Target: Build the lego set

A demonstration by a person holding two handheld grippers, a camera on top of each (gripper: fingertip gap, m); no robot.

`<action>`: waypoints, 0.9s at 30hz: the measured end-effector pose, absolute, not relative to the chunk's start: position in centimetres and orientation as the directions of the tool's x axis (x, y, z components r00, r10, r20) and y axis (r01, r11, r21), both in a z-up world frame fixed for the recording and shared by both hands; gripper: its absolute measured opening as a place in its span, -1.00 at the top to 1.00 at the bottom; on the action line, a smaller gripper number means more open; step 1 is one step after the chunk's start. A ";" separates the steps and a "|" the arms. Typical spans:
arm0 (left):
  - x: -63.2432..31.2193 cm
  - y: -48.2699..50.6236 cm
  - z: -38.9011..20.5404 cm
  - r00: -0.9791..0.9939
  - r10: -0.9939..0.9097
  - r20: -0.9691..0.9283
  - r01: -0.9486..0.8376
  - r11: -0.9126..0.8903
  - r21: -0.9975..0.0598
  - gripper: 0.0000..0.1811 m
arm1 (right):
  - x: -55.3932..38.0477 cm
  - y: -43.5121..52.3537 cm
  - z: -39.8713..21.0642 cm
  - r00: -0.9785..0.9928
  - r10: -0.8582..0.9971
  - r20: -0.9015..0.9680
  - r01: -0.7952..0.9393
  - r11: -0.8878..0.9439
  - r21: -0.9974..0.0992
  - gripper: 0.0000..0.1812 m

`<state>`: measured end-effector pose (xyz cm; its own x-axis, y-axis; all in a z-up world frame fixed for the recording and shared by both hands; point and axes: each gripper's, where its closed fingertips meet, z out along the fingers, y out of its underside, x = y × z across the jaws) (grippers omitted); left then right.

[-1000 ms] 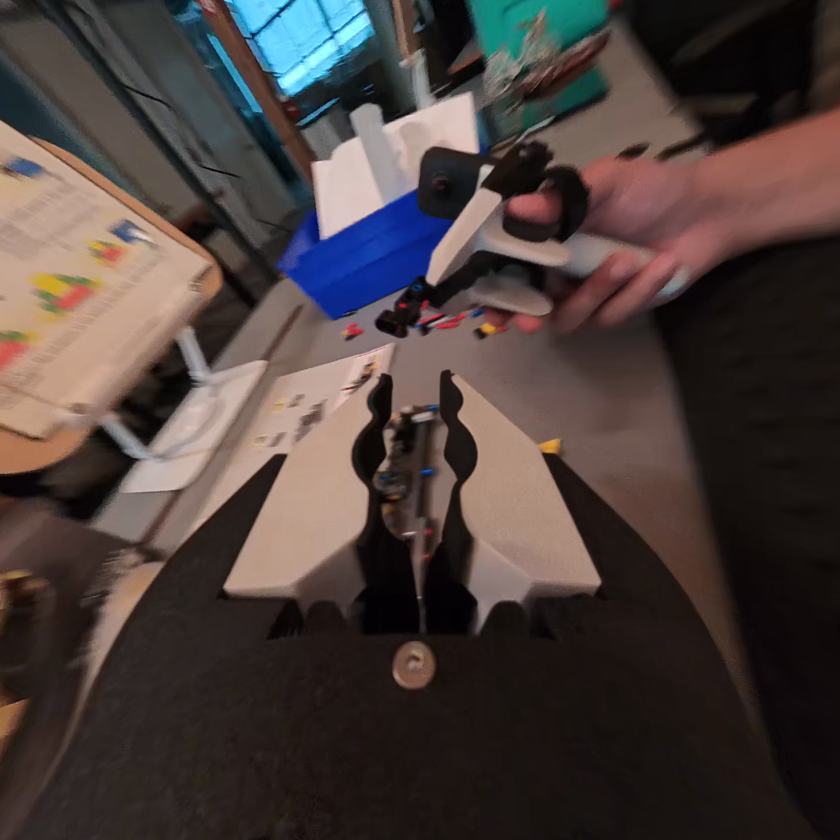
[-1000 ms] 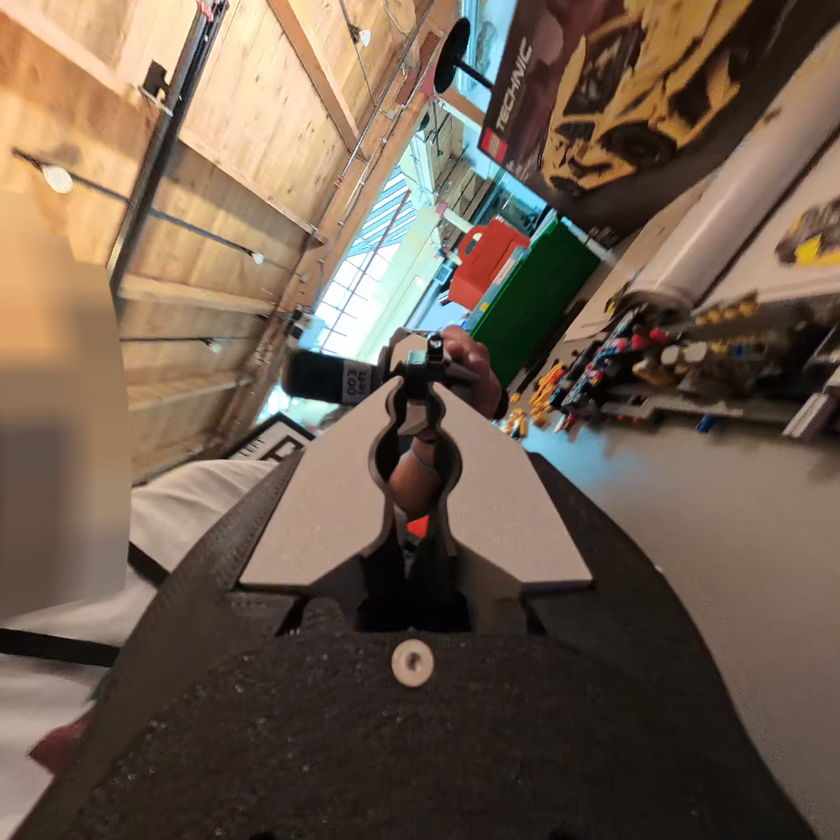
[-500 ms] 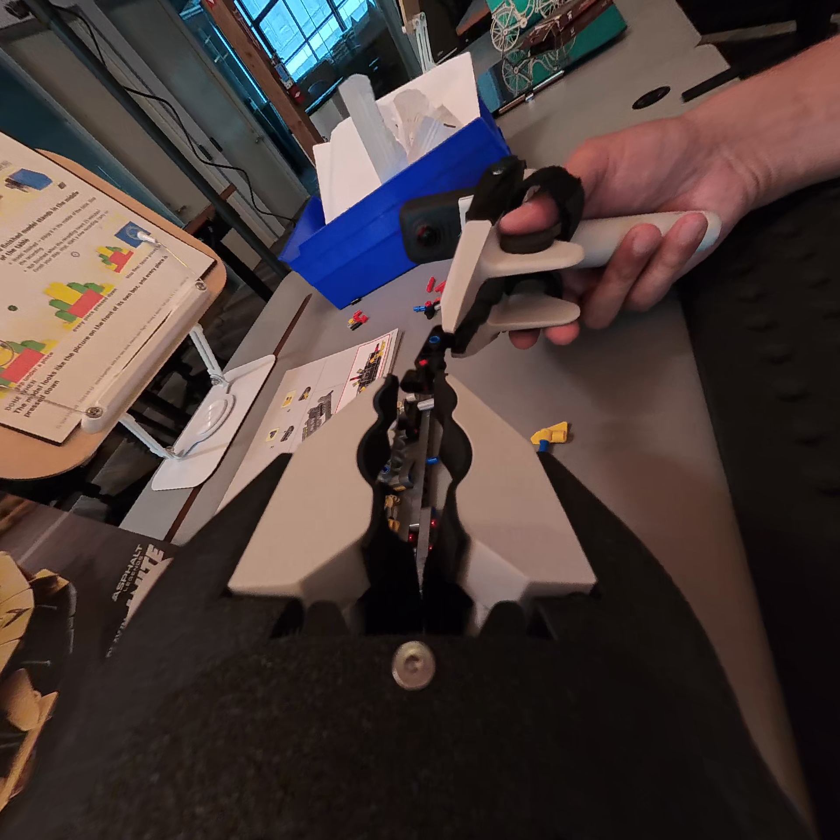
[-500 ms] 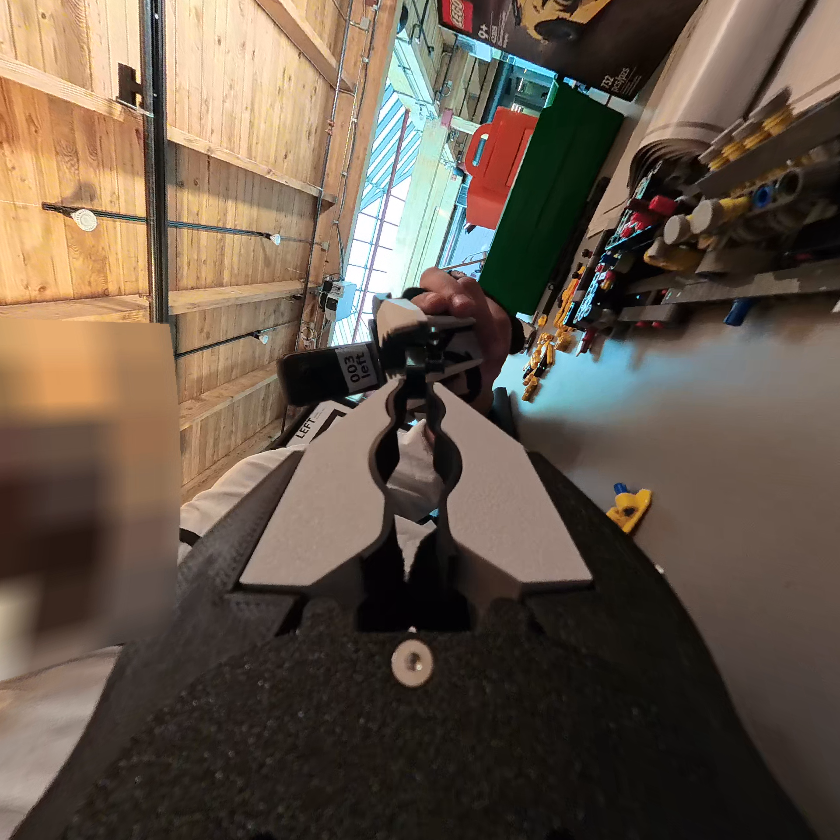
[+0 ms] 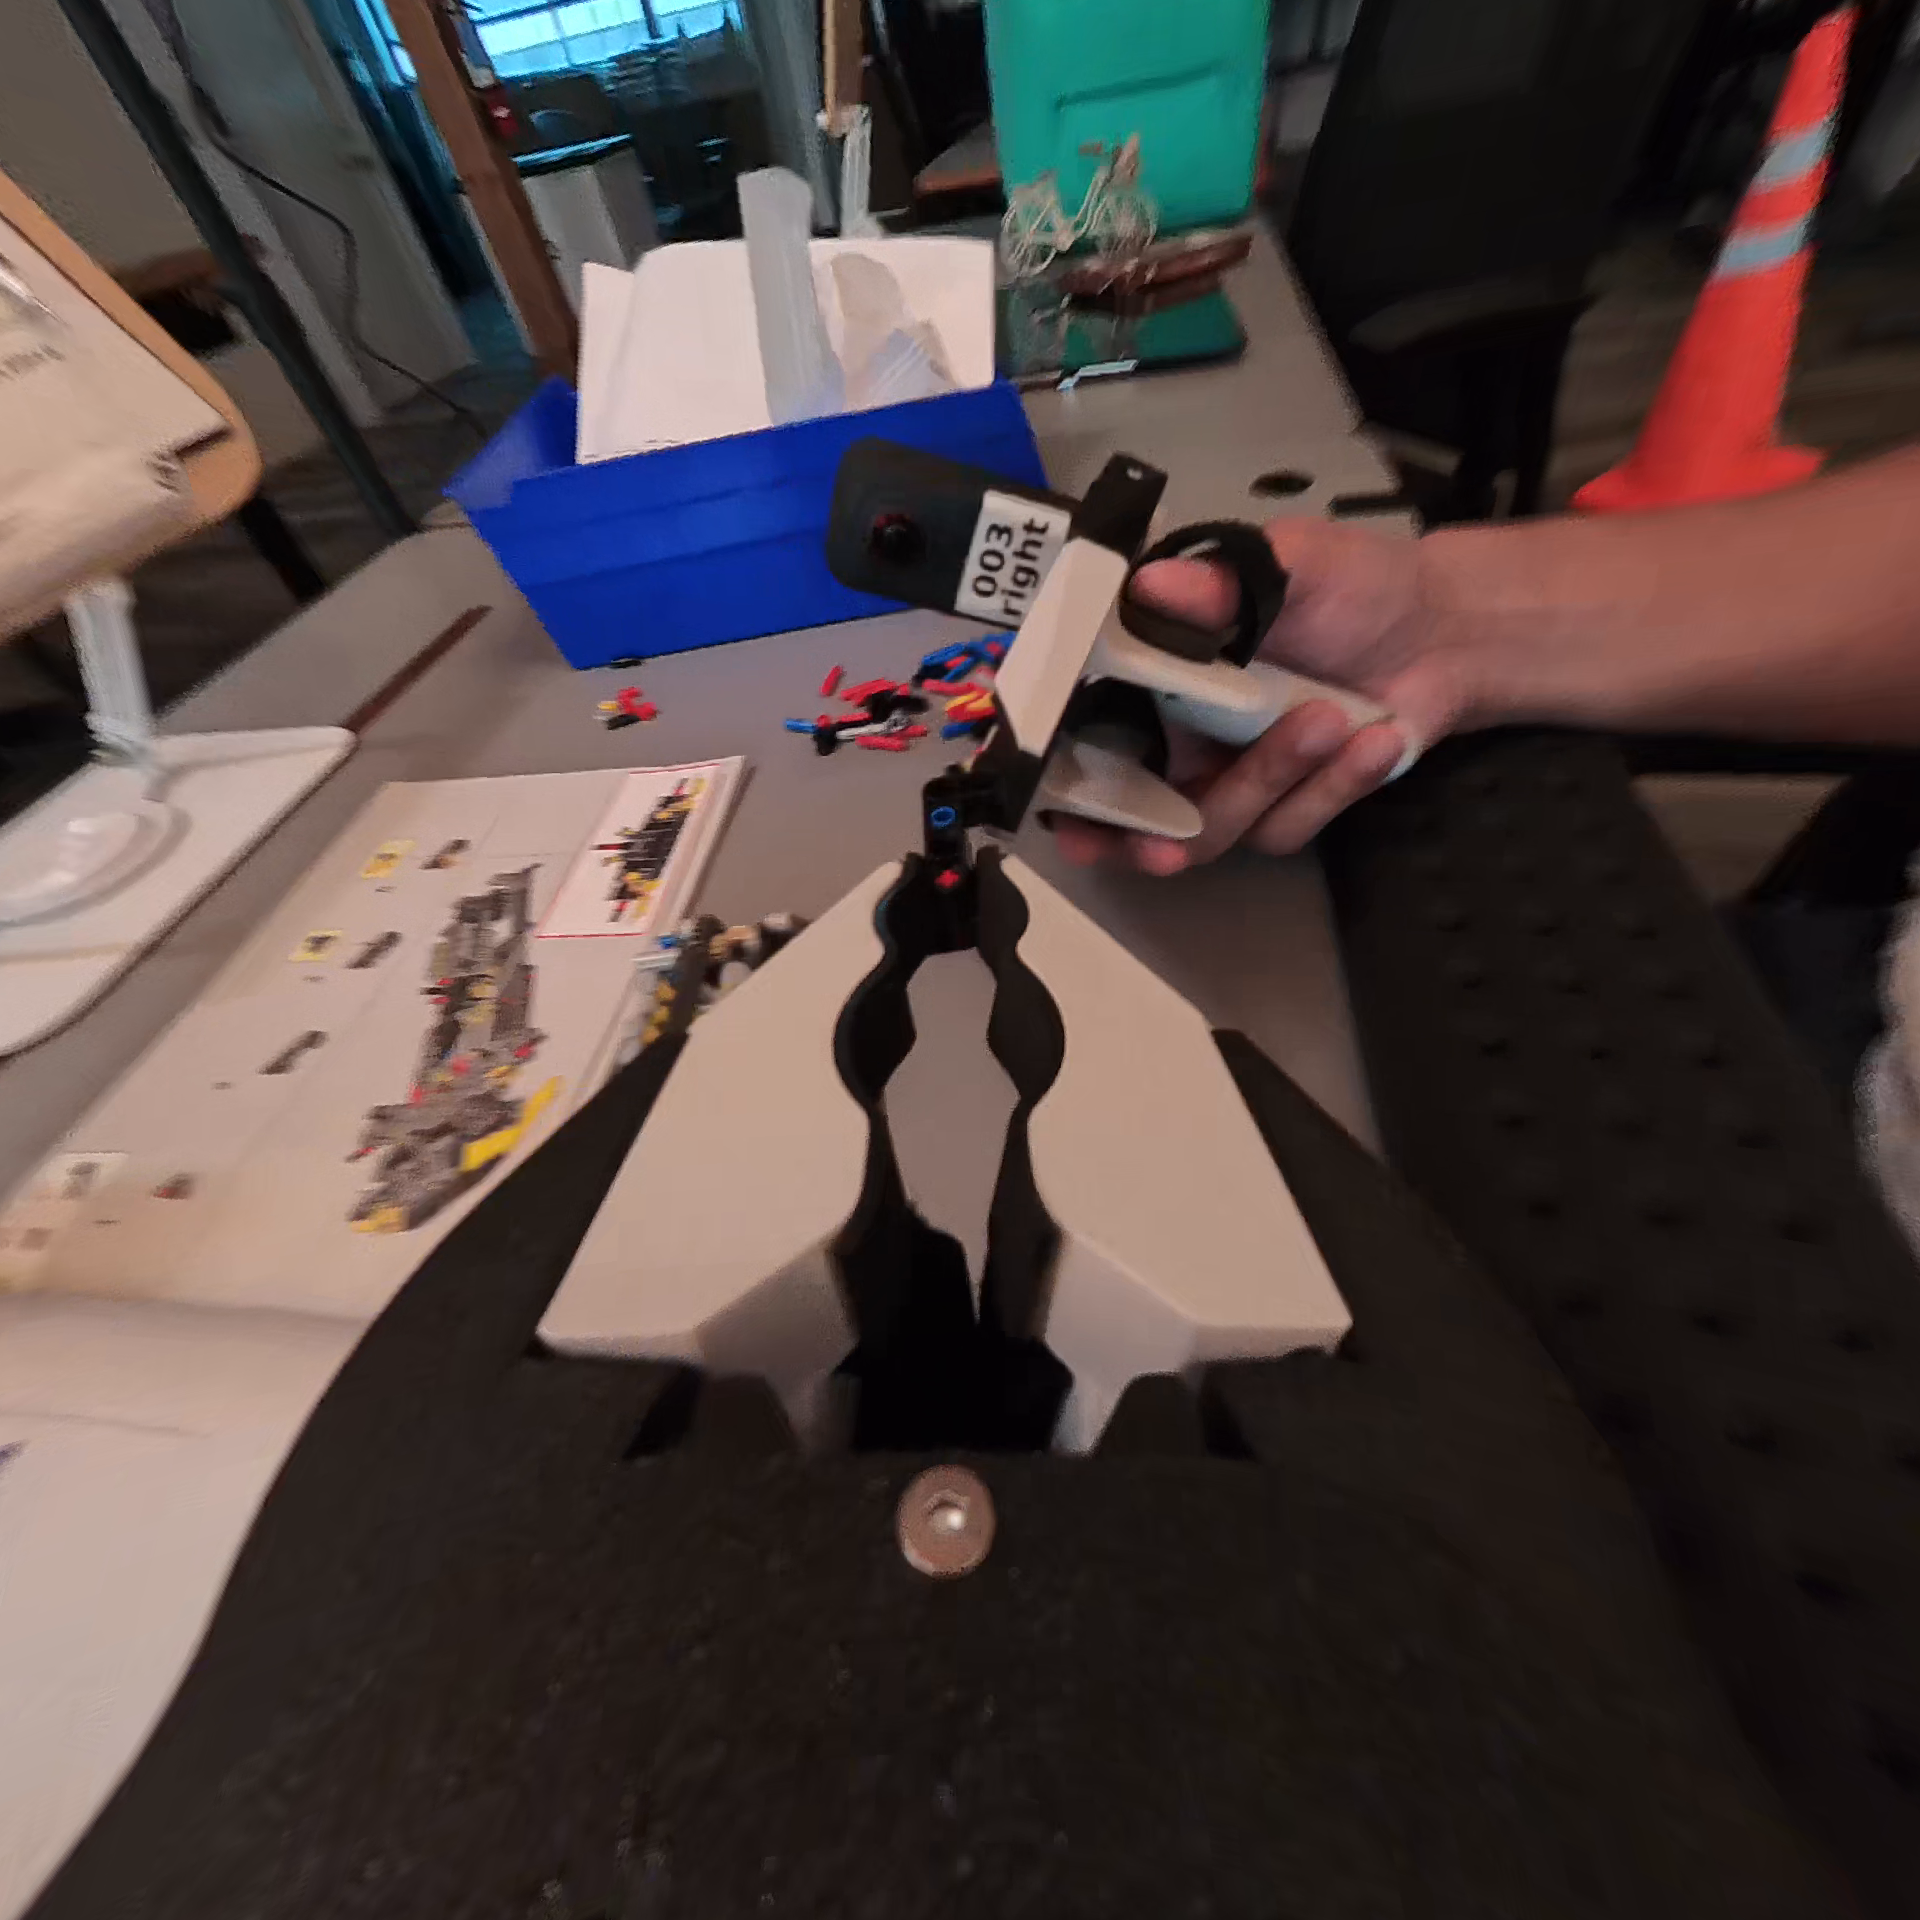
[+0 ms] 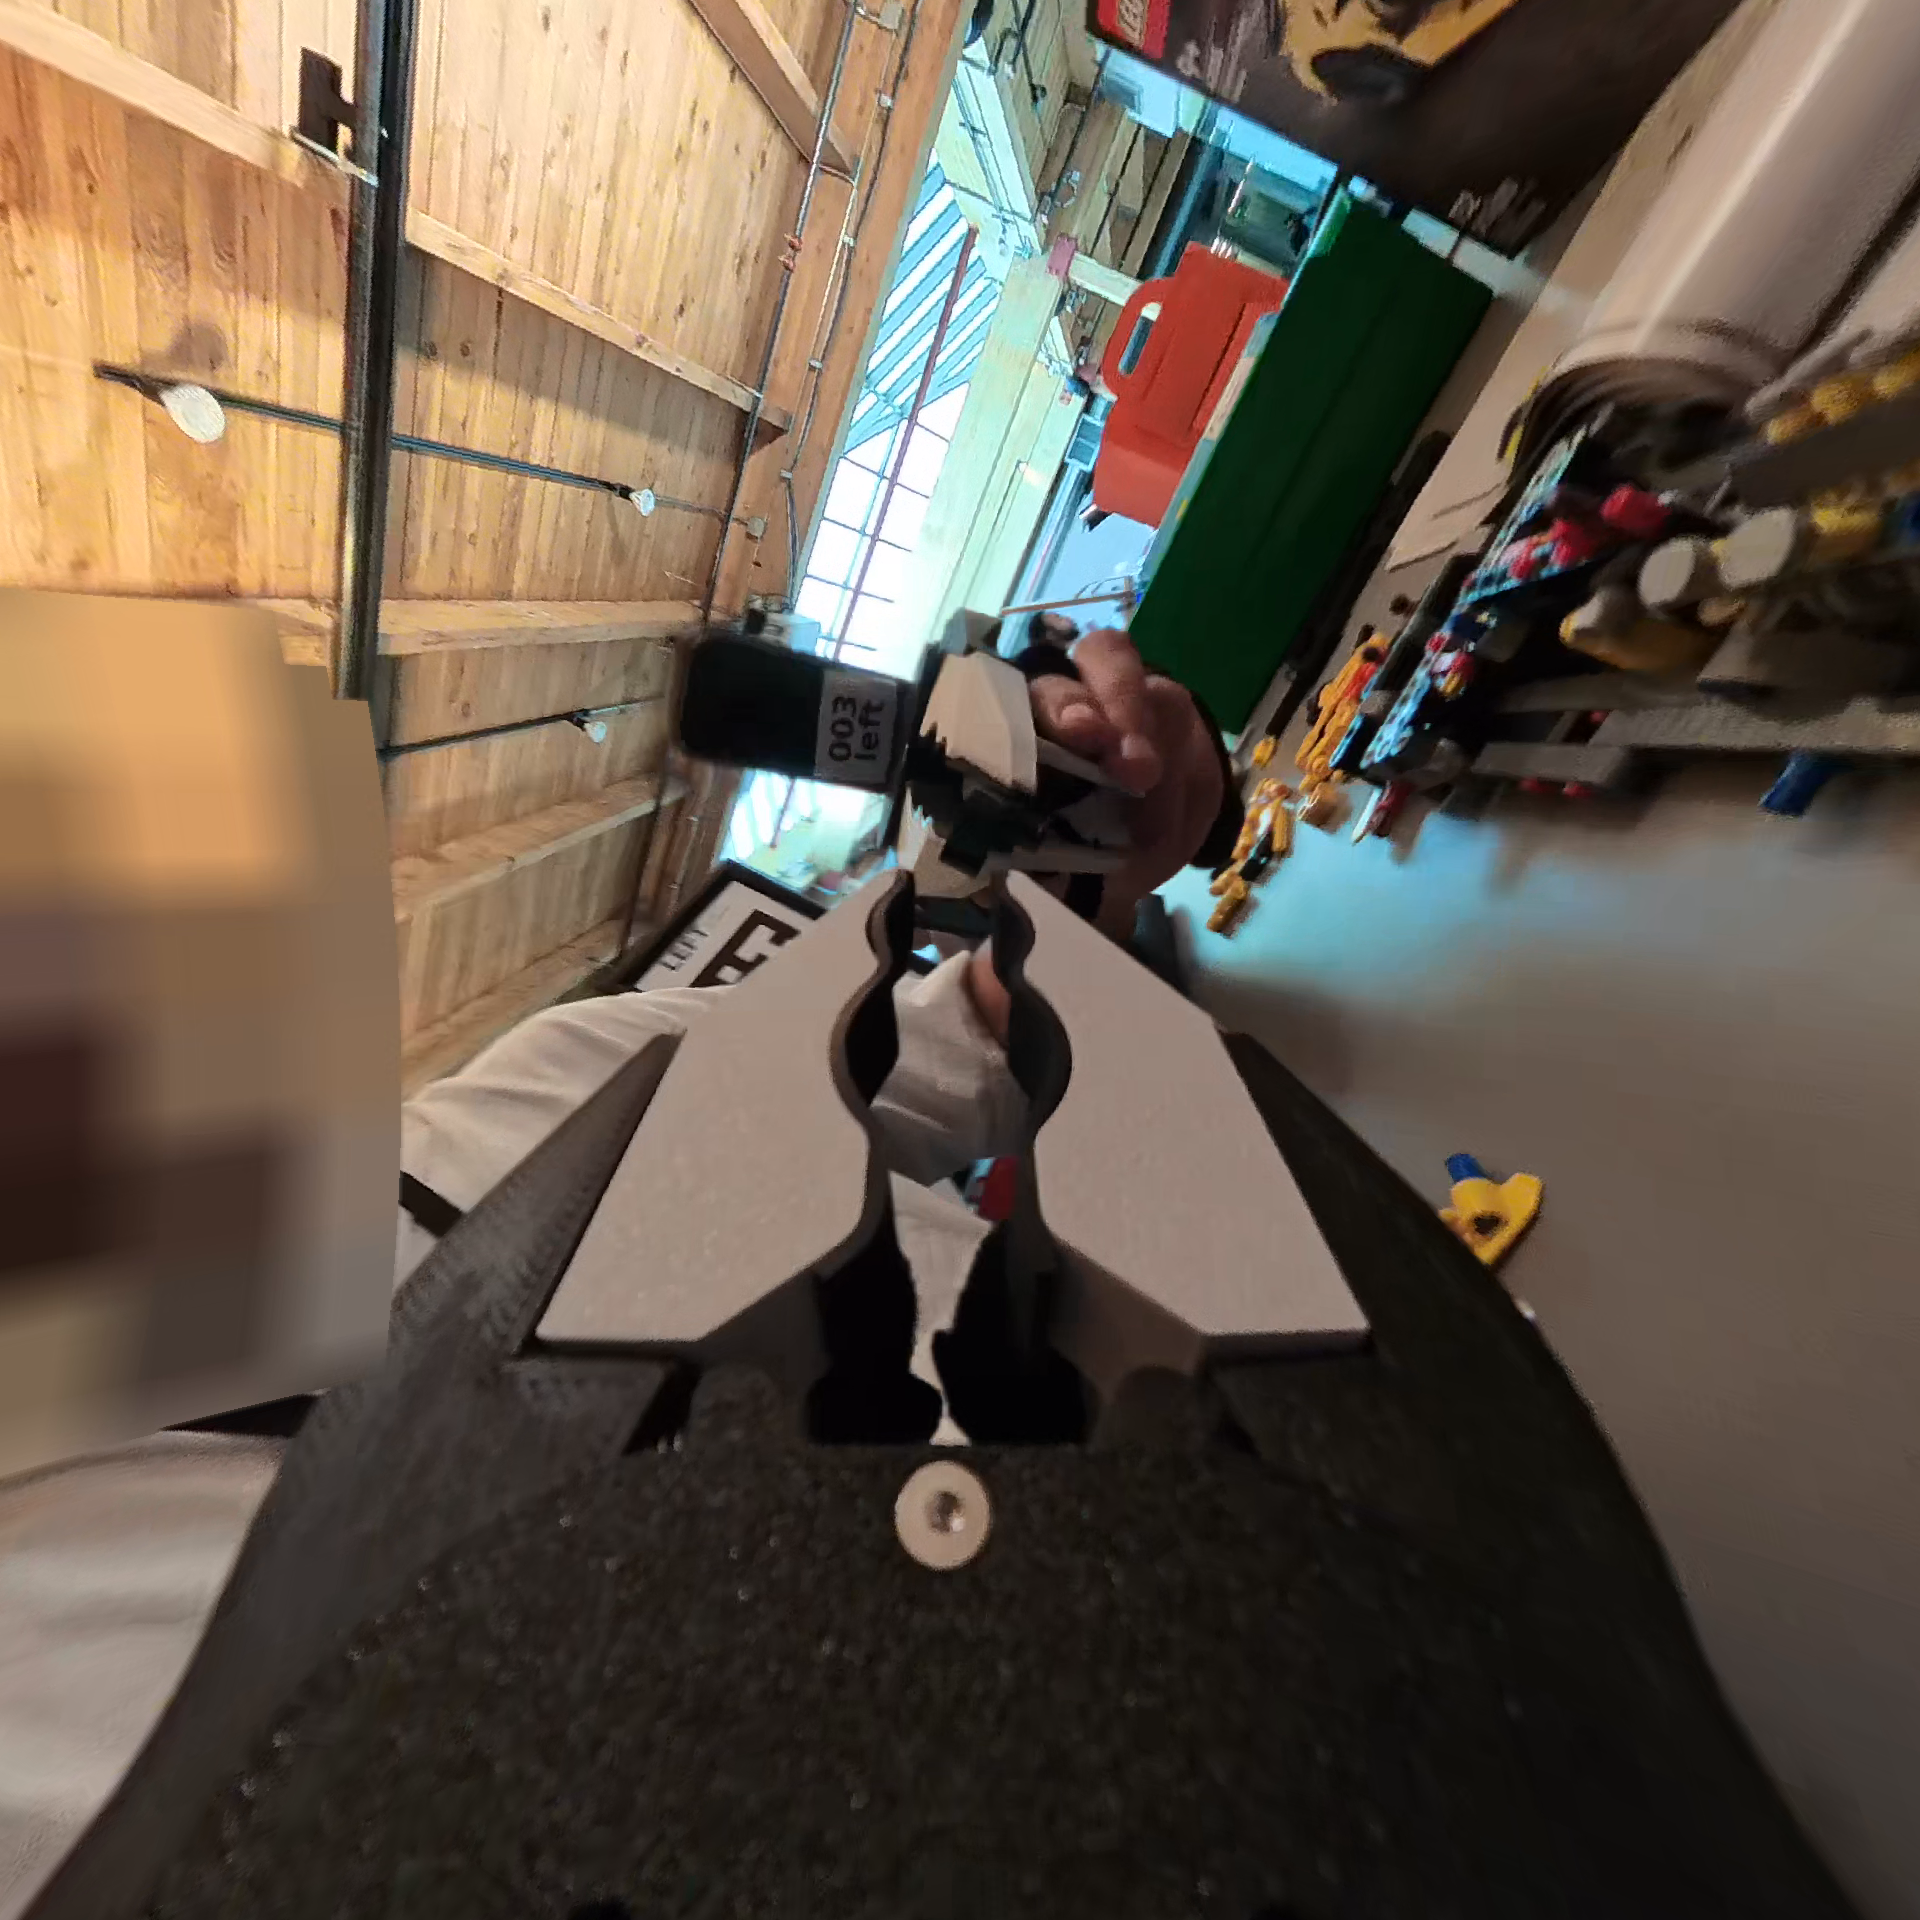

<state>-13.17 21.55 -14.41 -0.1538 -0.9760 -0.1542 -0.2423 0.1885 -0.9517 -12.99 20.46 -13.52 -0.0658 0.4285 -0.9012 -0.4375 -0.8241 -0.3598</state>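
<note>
my left gripper (image 5: 940, 902) is pinched on a small black lego piece (image 5: 943, 883) right at the fingertips, red dot showing on it — jaws narrow at the tip, wider gap behind. my right gripper (image 5: 961, 810) comes in from the upper right in my right hand (image 5: 1288, 696), its tips on another small black piece with a blue pin hole (image 5: 943, 817), touching the top of the one i hold on the left. both pieces are in the air above the grey table (image 5: 1195, 935), not resting on it.

from the right wrist view, right gripper (image 6: 951, 914) tips are close together around something dark; the left gripper (image 6: 971, 821) sits straight ahead, nose to nose — too blurred to separate the two pieces there.

partly built model (image 5: 707, 966) lies on the table just left of my left fingers, beside the open instruction booklet (image 5: 416, 1039). loose red and blue pins (image 5: 894, 707) are scattered in front of the blue bin (image 5: 727, 551). a yellow piece (image 6: 1491, 1216) lies alone on the table right of the right gripper. more yellow parts (image 6: 1262, 831) and the long assembly (image 6: 1621, 644) sit farther back.
</note>
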 end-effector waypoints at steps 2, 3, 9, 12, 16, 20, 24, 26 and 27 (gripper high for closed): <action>-13.3 21.3 -14.0 -0.189 -0.982 -0.023 -0.222 0.066 -0.973 0.93 | -12.9 20.4 -13.3 0.020 0.502 -0.865 -0.443 -0.771 -0.458 0.87; -13.3 21.2 -13.7 -0.207 -0.977 0.049 -0.217 -0.003 -0.976 0.93 | -12.9 20.5 -13.2 0.069 0.534 -0.842 -0.451 -0.737 -0.504 0.85; -14.1 20.2 -12.6 -0.370 -0.831 0.416 -0.252 -0.341 -0.906 0.93 | -13.4 20.6 -12.8 0.368 0.717 -0.593 -0.379 -0.467 -0.799 0.74; -14.0 20.1 -13.2 -0.372 -0.820 0.435 -0.282 -0.347 -0.894 0.93 | -13.9 20.5 -13.1 0.363 0.714 -0.599 -0.357 -0.487 -0.797 0.74; -13.9 19.8 -13.7 -0.362 -0.831 0.423 -0.301 -0.326 -0.896 0.93 | -14.1 20.3 -13.3 0.300 0.686 -0.663 -0.366 -0.559 -0.744 0.85; -13.9 19.6 -13.7 -0.374 -0.822 0.428 -0.308 -0.325 -0.894 0.90 | -13.8 20.3 -13.1 0.255 0.664 -0.703 -0.390 -0.595 -0.703 0.85; -14.0 19.8 -13.4 -0.379 -0.817 0.435 -0.294 -0.340 -0.893 0.93 | -13.4 20.2 -12.8 0.213 0.650 -0.729 -0.413 -0.616 -0.670 0.85; -13.9 19.9 -13.6 -0.369 -0.819 0.439 -0.299 -0.343 -0.890 0.93 | -13.3 20.5 -13.0 0.226 0.636 -0.738 -0.422 -0.619 -0.663 0.85; -13.8 20.1 -13.6 -0.362 -0.820 0.443 -0.298 -0.348 -0.889 0.93 | -13.2 20.6 -13.0 0.238 0.632 -0.737 -0.430 -0.613 -0.664 0.85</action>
<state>-13.85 20.05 -13.61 -0.3615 -0.8204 0.4430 -0.2982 -0.3485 -0.8886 -13.25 20.65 -12.96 0.2377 0.6322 -0.7374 -0.4295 -0.6125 -0.6636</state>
